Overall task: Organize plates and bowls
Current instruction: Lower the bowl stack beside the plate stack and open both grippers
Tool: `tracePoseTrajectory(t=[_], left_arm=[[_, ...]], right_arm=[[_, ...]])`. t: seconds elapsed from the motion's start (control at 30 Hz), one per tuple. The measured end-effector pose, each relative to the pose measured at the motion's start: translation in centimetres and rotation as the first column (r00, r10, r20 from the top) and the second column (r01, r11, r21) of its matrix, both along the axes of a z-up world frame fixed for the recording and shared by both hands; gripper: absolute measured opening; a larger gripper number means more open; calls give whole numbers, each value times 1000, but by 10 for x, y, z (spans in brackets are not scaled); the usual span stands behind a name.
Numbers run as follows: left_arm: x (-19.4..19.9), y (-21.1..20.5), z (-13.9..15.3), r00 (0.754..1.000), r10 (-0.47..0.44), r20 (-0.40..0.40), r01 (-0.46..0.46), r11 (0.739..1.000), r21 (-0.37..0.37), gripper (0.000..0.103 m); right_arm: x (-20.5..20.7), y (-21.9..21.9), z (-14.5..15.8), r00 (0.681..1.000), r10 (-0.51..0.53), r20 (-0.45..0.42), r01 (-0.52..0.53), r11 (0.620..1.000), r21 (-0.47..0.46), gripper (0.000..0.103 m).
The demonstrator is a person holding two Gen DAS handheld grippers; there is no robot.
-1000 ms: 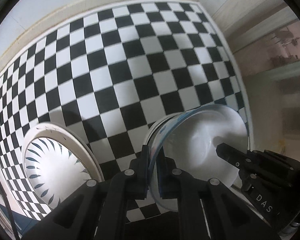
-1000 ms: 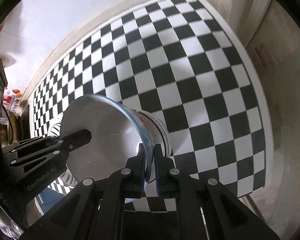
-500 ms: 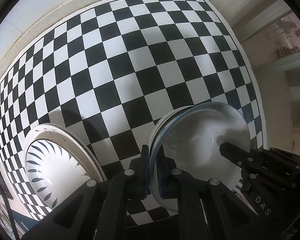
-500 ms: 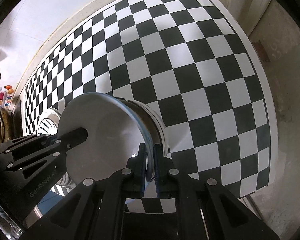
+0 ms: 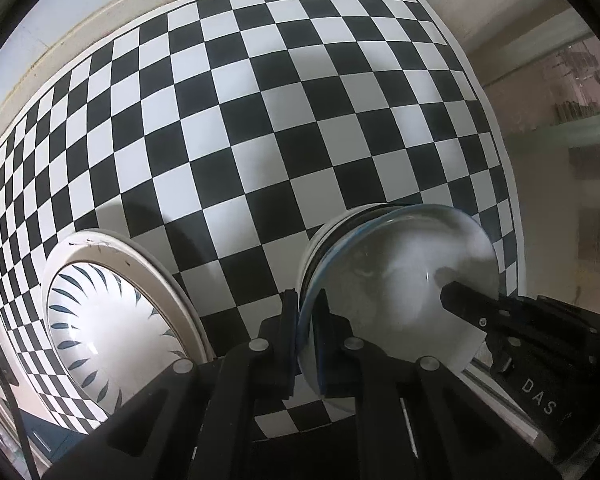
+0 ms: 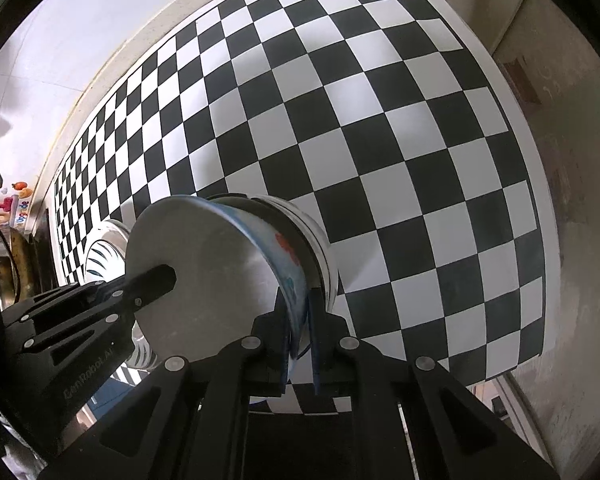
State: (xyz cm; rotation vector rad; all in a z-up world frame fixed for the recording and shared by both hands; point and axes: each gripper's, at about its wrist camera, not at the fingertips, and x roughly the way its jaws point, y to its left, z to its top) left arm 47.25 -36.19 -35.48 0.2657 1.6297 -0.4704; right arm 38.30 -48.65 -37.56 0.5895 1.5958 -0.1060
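Bowls sit nested over the checkered mat [image 5: 260, 128], and we pinch the top bowl [image 5: 400, 280] by opposite rims with our left gripper [image 5: 306, 320] and right gripper [image 6: 300, 320], its inside bare (bases hidden), while a leaf-patterned plate [image 5: 112, 320] lies nearby, partly cut off.
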Motion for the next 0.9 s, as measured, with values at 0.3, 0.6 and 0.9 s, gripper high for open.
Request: tracePoseTrajectory(t=[0.3, 0.6, 0.9], left_arm=[[0, 3, 11, 1000, 1, -15, -1, 1000, -7, 6], [0, 2, 8, 1000, -15, -4, 15, 1000, 12, 6], [1, 5, 0, 1000, 7, -28, -7, 1000, 4, 6]], right_arm=[[-7, -9, -3, 997, -66, -27, 68, 995, 70, 9], [-9, -11, -8, 995, -87, -53, 92, 990, 109, 10], [-5, -5, -6, 997, -66, -49, 69, 995, 73, 11]])
